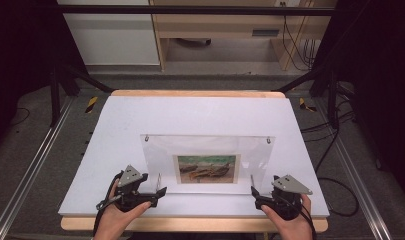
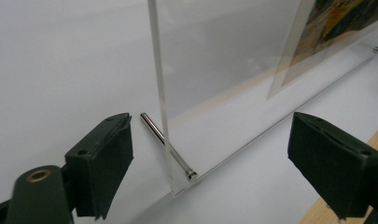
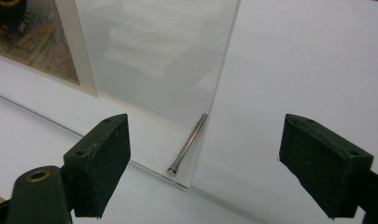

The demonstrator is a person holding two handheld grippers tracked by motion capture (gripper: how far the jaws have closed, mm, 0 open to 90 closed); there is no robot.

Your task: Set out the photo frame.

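A clear acrylic picture frame [image 1: 207, 150] stands upright on the white board [image 1: 200, 112], holding a boat picture [image 1: 207, 168]. A metal pin passes through each lower corner. My left gripper [image 1: 161, 191] is open at the frame's lower left corner. In the left gripper view the pin [image 2: 168, 147] and the panel edge [image 2: 158, 84] lie ahead between the spread jaws of the gripper [image 2: 210, 121], untouched. My right gripper [image 1: 254, 192] is open at the lower right corner. In the right gripper view its pin [image 3: 186, 144] lies ahead of the open gripper [image 3: 206, 122], whose pads hold nothing.
The board rests on a wooden table whose front edge [image 1: 190, 225] runs just behind my hands. Two small screws [image 1: 146, 138] mark the frame's top corners. Black rig posts and cables stand on the floor at both sides, and cabinets stand beyond the table.
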